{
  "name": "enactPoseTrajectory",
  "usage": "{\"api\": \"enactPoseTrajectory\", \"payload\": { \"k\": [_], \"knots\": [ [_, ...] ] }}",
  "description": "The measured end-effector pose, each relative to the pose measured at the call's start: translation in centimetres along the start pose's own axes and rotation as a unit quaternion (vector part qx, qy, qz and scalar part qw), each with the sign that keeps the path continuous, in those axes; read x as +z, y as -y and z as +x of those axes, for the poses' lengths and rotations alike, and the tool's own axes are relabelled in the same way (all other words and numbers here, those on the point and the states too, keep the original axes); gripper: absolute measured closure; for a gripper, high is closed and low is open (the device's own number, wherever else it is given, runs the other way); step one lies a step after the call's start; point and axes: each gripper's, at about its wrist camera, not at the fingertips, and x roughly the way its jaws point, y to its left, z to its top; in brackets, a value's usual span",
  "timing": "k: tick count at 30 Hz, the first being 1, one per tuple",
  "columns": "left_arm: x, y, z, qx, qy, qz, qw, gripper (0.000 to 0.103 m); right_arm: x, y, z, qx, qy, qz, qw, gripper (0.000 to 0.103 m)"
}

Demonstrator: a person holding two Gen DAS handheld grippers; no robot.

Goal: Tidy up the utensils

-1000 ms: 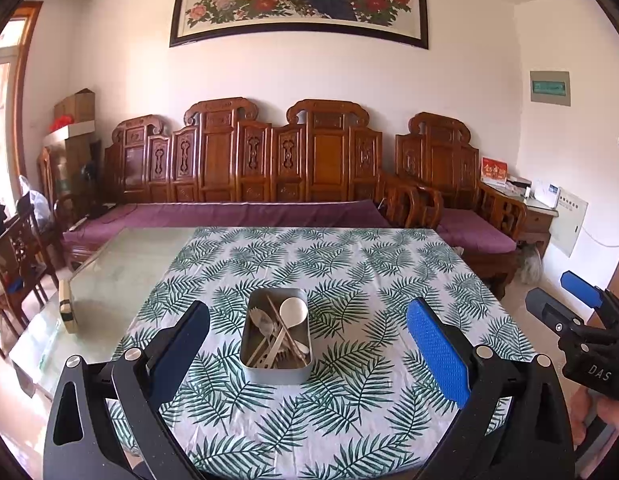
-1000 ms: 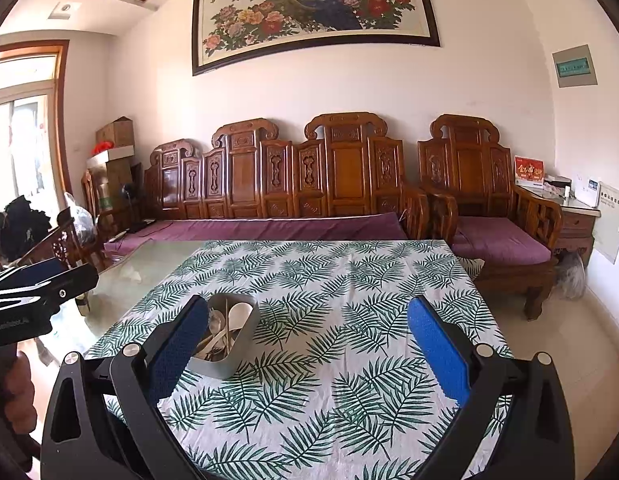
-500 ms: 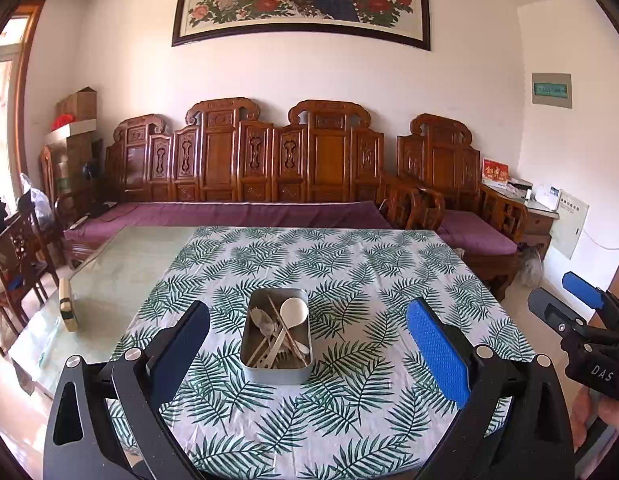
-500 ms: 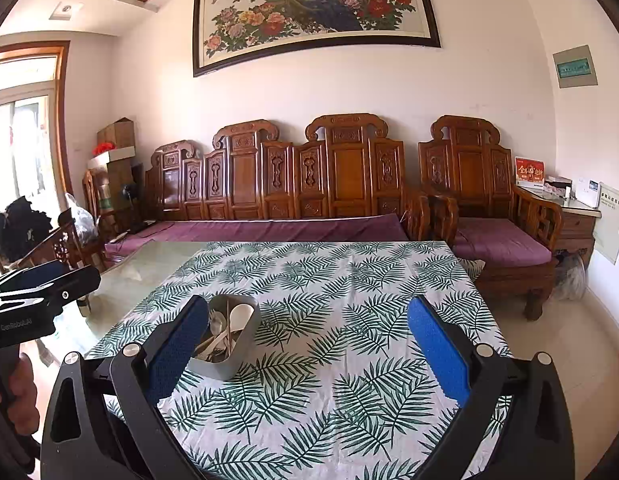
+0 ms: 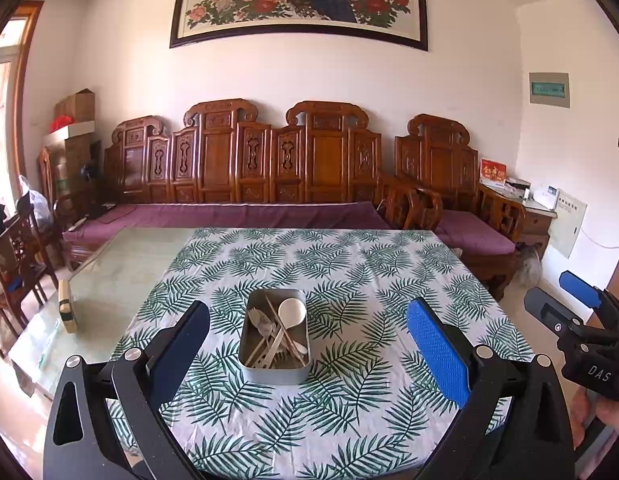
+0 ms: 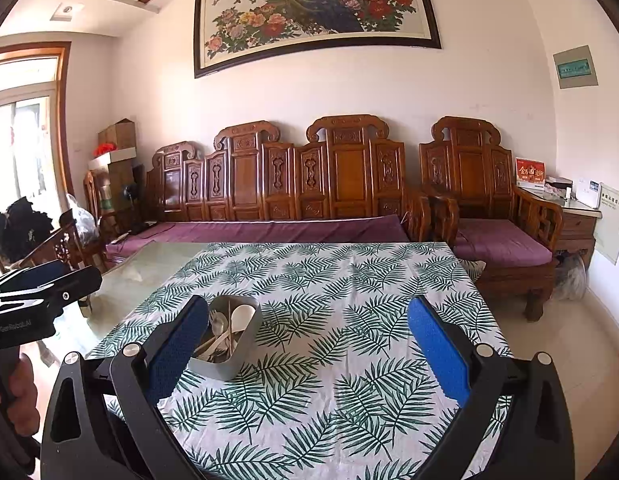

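the metal tin (image 5: 275,336) sits on the leaf-print cloth (image 5: 349,280) that covers most of the counter (image 5: 121,268), and the utensils all lie inside it in a loose heap: a white spoon (image 5: 291,312) with its bowl at the far end, a pair of chopsticks (image 5: 281,328) slanting across, and some pale fork- or spoon-like pieces underneath that i cannot tell apart.

from the left claw (image 5: 309,340) the tin is dead ahead and centred between the two pads, its long axis running straight away from the claw. the left claw is released, pads spread well wider than the tin, holding nothing.

from the right claw (image 6: 309,344) the same tin (image 6: 229,340) lies ahead and off to the left, partly hidden behind the left-hand pad. this claw is also released and bare. each claw shows at the edge of the other's view, raised and held off the near side of the counter.

so the left claw is the better lined up; the right would need to swing leftwards. a heap in the tin would fit utensils just gathered in, or ones waiting to be sorted out, and this moment does not settle which.
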Motion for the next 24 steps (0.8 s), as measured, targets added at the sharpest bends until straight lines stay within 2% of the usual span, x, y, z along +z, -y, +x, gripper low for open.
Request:
{"api": "enactPoseTrajectory", "payload": {
  "k": [24],
  "knots": [
    [0.17,0.37,-0.51,-0.001,0.005,0.003,1.0,0.008,0.1,-0.22,0.03,0.001,0.002,0.001,1.0,0.003]
  ]
}}
